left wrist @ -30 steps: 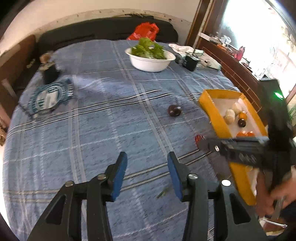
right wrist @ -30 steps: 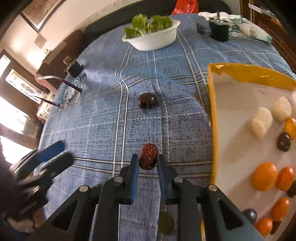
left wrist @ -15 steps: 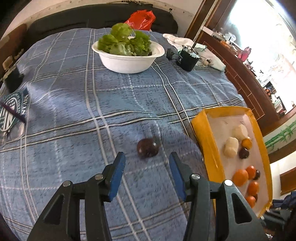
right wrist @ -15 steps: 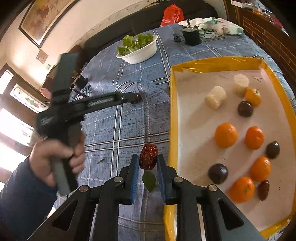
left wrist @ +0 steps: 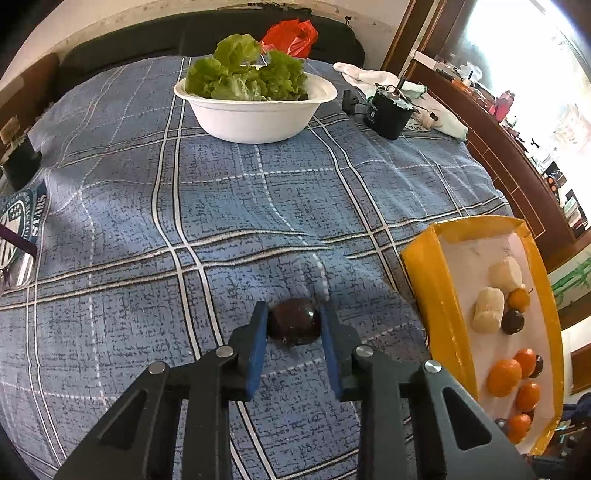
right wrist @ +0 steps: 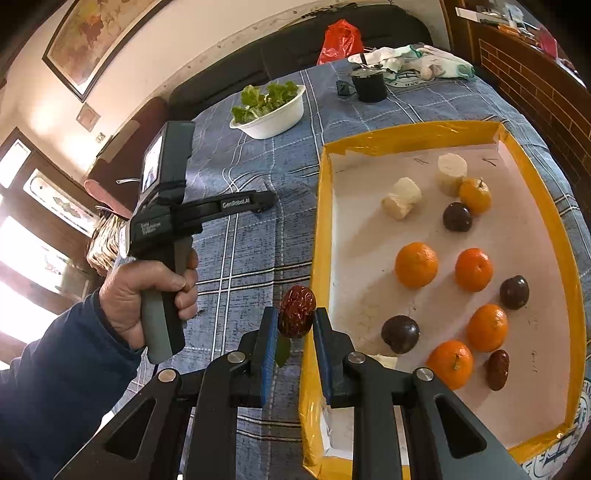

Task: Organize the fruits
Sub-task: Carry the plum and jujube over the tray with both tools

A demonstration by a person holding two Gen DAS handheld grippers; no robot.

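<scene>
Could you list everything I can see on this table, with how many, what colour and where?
tray: one, yellow rim, white floor, right side of the table
oranges: six, orange, in the tray
dark round fruits: three, purple-black, in the tray
white chunks: two, cream, far end of the tray
red date: one, brown-red, near end of the tray
bowl: one, white, full of green lettuce, far side
black pot: one, beside the bowl
red bag: one, behind the table
tablecloth: one, blue plaid
left gripper: jaws have just closed on a dark round fruit on the cloth
right gripper: shut on a wrinkled date, beside the tray
hand: one, blue sleeve, holding the left gripper
</scene>
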